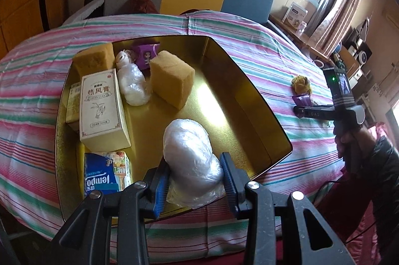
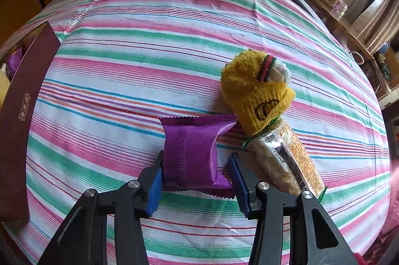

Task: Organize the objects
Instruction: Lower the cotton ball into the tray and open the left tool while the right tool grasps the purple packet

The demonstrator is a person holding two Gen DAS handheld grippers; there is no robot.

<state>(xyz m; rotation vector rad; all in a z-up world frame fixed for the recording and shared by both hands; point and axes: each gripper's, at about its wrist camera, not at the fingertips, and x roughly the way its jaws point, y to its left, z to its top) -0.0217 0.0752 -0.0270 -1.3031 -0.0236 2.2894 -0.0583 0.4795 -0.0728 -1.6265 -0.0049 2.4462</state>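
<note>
Left hand-held gripper (image 1: 195, 180): clamped on a clear plastic-wrapped bundle (image 1: 192, 160), lower centre of the left view, at the near edge of the gold tin tray (image 1: 249, 95). Risk: slippery film sliding between the pads, bundle dropping onto the rim or outside onto the striped cloth (image 1: 274, 60).

Right hand-held gripper (image 2: 195, 175): jaws flanking a purple snack packet (image 2: 194, 152), lower centre of the right view; left pad touching, right pad seemingly just clear, so grip uncertain. Risk: puffy wrapper squirting out on closing.

Just right of the packet: cracker pack (image 2: 286, 165), partly under a yellow sock (image 2: 251, 90); likely snagged by the right jaw.

Tray contents, upper left of the left view: white carton (image 1: 102, 105), two sponges (image 1: 172, 80), second wrapped bundle (image 1: 132, 80), tissue pack (image 1: 107, 172). Free space on the tray's right side.
</note>
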